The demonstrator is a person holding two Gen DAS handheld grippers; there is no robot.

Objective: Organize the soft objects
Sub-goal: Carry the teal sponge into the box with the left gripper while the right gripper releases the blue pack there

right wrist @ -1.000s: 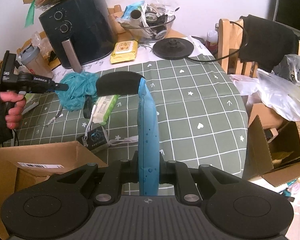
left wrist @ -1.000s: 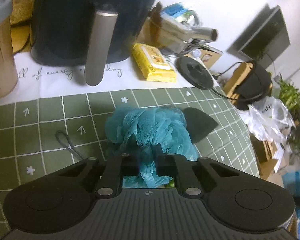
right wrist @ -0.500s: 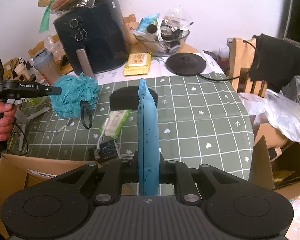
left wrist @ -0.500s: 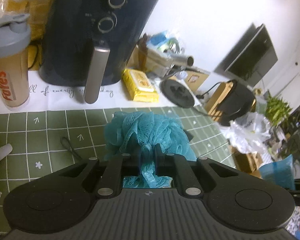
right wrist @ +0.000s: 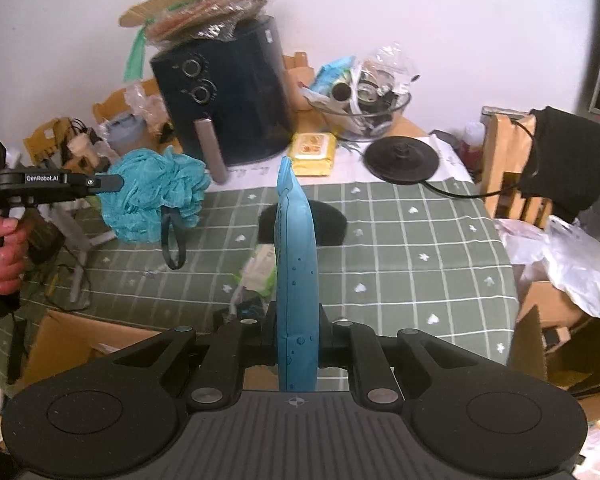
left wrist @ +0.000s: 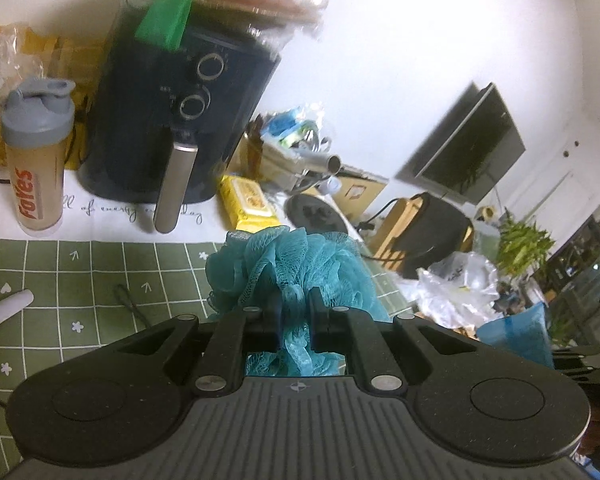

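My left gripper (left wrist: 294, 320) is shut on a teal mesh bath pouf (left wrist: 288, 268) and holds it lifted above the green checked tablecloth (left wrist: 80, 280). In the right wrist view the pouf (right wrist: 152, 196) hangs from the left gripper (right wrist: 116, 182) at the left, its black loop dangling. My right gripper (right wrist: 296, 332) is shut on a flat blue soft pad (right wrist: 294, 264), held upright on edge above the table. A black round sponge (right wrist: 324, 224) lies on the cloth behind the pad.
A black air fryer (right wrist: 228, 100) stands at the back, a yellow wipes pack (right wrist: 314, 152) and a black kettle base (right wrist: 400, 160) beside it. An open cardboard box (right wrist: 72, 344) sits below the table's near left edge. A shaker bottle (left wrist: 36, 156) stands far left.
My left gripper has lifted the pouf higher off the cloth. My right gripper has pulled back with the blue pad, so the black sponge now shows lying on the table.
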